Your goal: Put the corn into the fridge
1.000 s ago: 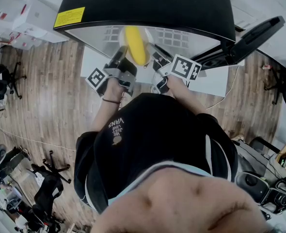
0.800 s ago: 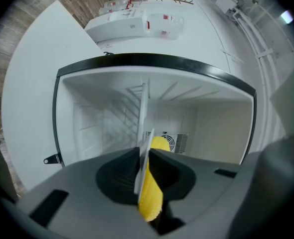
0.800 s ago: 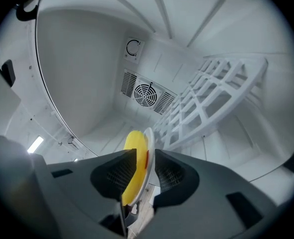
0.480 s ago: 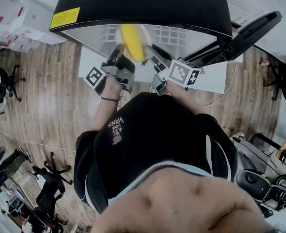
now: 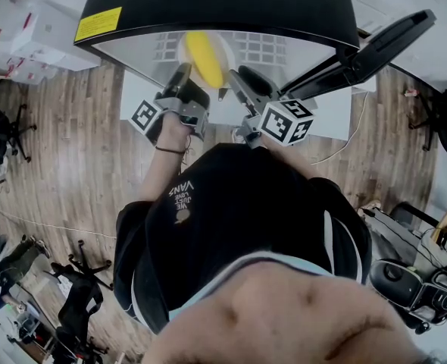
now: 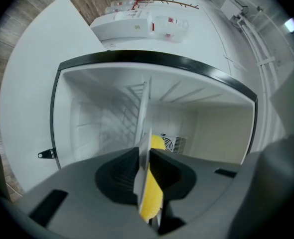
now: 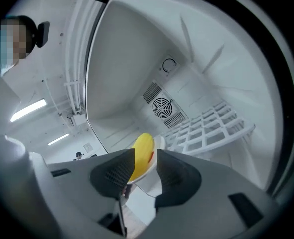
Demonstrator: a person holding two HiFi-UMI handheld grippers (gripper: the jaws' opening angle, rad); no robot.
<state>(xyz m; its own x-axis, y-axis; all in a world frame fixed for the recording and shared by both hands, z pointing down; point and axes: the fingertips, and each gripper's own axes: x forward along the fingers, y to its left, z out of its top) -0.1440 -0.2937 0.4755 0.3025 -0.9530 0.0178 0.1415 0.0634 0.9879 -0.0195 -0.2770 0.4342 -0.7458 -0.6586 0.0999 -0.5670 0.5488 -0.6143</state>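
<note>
Yellow corn [image 5: 203, 58] lies on a white plate [image 5: 229, 48], held up inside the open fridge [image 5: 223, 6], in front of the wire shelf [image 7: 212, 126]. Left tongs [image 6: 146, 156] are clamped on the plate's rim, with the plate edge-on between the pads. Right tongs [image 7: 145, 158] are opening, pads apart and pressing on nothing. Corn and plate show through their gap, just ahead. Fan vent [image 7: 163, 106] sits on the back wall. Fridge door [image 5: 382, 48] is swung out to the right.
</note>
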